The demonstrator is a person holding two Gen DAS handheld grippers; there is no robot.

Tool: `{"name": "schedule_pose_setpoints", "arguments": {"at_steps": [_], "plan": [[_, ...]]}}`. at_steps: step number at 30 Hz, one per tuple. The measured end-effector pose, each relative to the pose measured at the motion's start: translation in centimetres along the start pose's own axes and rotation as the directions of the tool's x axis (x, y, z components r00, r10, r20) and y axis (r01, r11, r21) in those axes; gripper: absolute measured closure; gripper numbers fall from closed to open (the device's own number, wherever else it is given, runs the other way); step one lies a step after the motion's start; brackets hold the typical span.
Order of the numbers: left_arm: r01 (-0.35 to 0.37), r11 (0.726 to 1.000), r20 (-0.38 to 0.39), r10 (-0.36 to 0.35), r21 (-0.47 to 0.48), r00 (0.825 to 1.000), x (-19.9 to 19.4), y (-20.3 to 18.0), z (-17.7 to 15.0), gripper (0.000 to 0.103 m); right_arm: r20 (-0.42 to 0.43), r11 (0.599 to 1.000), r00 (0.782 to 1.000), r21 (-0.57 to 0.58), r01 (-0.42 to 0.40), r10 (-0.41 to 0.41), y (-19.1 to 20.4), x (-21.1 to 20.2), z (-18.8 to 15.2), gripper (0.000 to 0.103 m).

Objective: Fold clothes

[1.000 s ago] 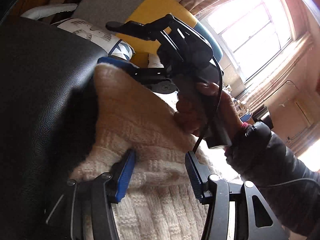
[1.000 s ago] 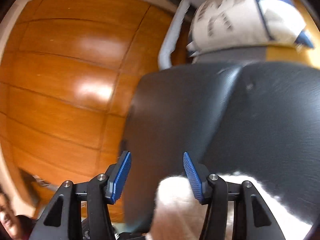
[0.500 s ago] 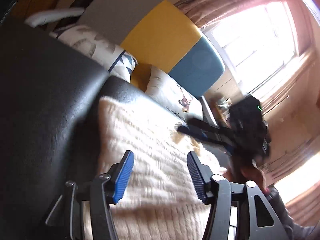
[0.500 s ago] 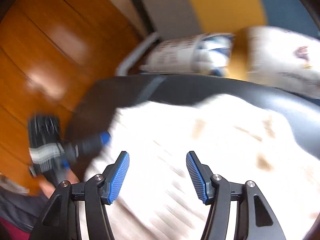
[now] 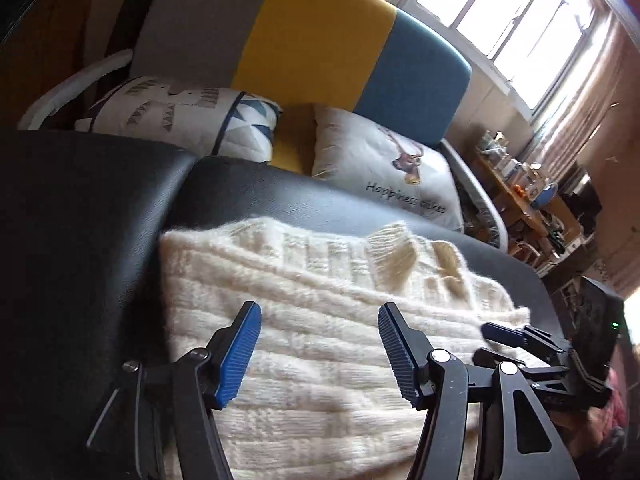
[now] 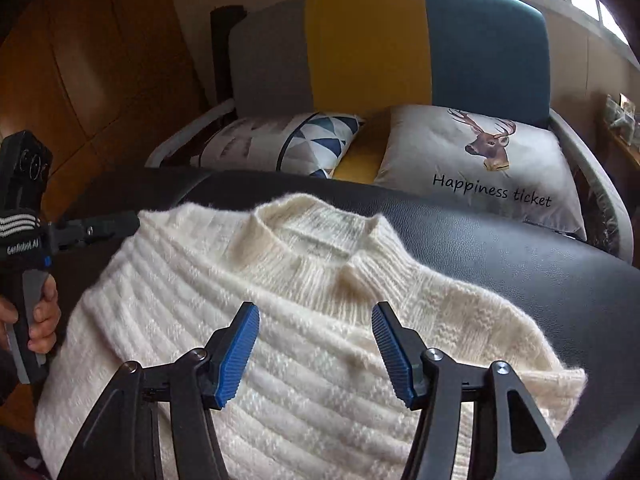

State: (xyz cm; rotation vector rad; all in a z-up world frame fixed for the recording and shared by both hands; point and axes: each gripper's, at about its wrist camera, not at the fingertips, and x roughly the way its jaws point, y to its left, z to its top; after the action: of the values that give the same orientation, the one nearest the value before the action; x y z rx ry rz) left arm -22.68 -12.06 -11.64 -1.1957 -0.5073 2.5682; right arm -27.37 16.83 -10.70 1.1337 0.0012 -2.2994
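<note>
1. The sweater (image 6: 304, 320) runs off the bottom edge in both views; hem and sleeves are out of sight.
2. The left gripper (image 6: 100, 226), at the right wrist view's left edge, shows only its side; its finger gap cannot be told there.
3. The hand (image 6: 38, 320) holding it is cut off at the frame.
4. Items on the far shelf (image 5: 520, 184) are too small to identify.
</note>
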Motion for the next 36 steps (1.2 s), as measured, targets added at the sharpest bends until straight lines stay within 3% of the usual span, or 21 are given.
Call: {"name": "schedule_pose_setpoints", "arguments": {"at_steps": [2,5,7,10,12,14,17,21,23,25,26,27,30,33,36], "plan": [[0.040,0.998,0.002,-0.040,0.046,0.999,-0.1,-1.7,0.8,0.042,0.005,1.000,1.000,0.017,-0.022,0.022,-0.6,-0.3,0.4,0.043],[0.181,0.983,-0.081,-0.178,0.039,0.981,1.6,-3.9,2.3,0.042,-0.006,0.998,0.998,0.004,0.056,-0.056,-1.1,0.4,0.6,0.043],[0.289,0.956,-0.134,-0.292,-0.042,0.947,3.3,-4.6,3.2,0.042,-0.004,0.997,0.998,0.041,0.067,-0.067,-1.9,0.3,0.1,0.043],[0.438,0.877,-0.208,-0.473,-0.196,0.856,6.5,-5.7,4.7,0.042,0.012,0.996,0.999,0.086,0.033,-0.034,-2.7,0.2,-0.9,0.043],[0.444,0.861,-0.246,-0.499,-0.249,0.831,8.9,-6.6,5.5,0.041,0.024,0.994,1.000,0.106,0.009,-0.011,-3.2,0.3,-1.4,0.042],[0.435,0.862,-0.288,-0.500,-0.260,0.817,11.3,-7.7,6.0,0.041,0.036,0.992,0.999,0.126,-0.016,0.012,-3.7,0.3,-1.9,0.041],[0.445,0.857,-0.364,-0.514,-0.260,0.777,14.4,-9.5,6.0,0.041,0.055,0.986,0.997,0.155,-0.053,0.045,-4.5,0.3,-2.8,0.041],[0.426,0.878,-0.435,-0.478,-0.219,0.763,17.0,-11.0,5.6,0.041,0.081,0.976,0.993,0.191,-0.101,0.087,-5.5,0.4,-3.8,0.041],[0.417,0.887,-0.469,-0.459,-0.198,0.755,18.3,-11.8,5.3,0.048,0.083,0.977,0.993,0.189,-0.096,0.082,-5.3,0.4,-3.9,0.041],[0.435,0.883,-0.472,-0.463,-0.176,0.750,18.6,-12.4,5.3,0.103,0.085,0.979,0.994,0.186,-0.089,0.074,-5.1,0.4,-3.9,0.041],[0.457,0.876,-0.458,-0.474,-0.155,0.753,18.4,-12.9,5.4,0.101,0.086,0.978,0.994,0.187,-0.089,0.074,-5.2,0.5,-3.9,0.041],[0.467,0.876,-0.436,-0.469,-0.121,0.768,18.1,-13.5,5.5,0.101,0.088,0.978,0.993,0.188,-0.090,0.074,-5.2,0.5,-3.9,0.041],[0.369,0.928,-0.430,-0.355,-0.053,0.830,19.7,-13.6,5.4,0.100,0.091,0.978,0.993,0.189,-0.088,0.072,-5.3,0.6,-3.9,0.042],[0.353,0.932,-0.431,-0.352,-0.083,0.831,20.6,-12.4,5.2,0.100,0.093,0.978,0.993,0.191,-0.088,0.071,-5.3,0.6,-4.0,0.042],[0.339,0.939,-0.434,-0.327,-0.053,0.839,19.9,-12.8,5.3,0.099,0.092,0.977,0.993,0.193,-0.086,0.070,-5.3,0.6,-3.9,0.042]]}}
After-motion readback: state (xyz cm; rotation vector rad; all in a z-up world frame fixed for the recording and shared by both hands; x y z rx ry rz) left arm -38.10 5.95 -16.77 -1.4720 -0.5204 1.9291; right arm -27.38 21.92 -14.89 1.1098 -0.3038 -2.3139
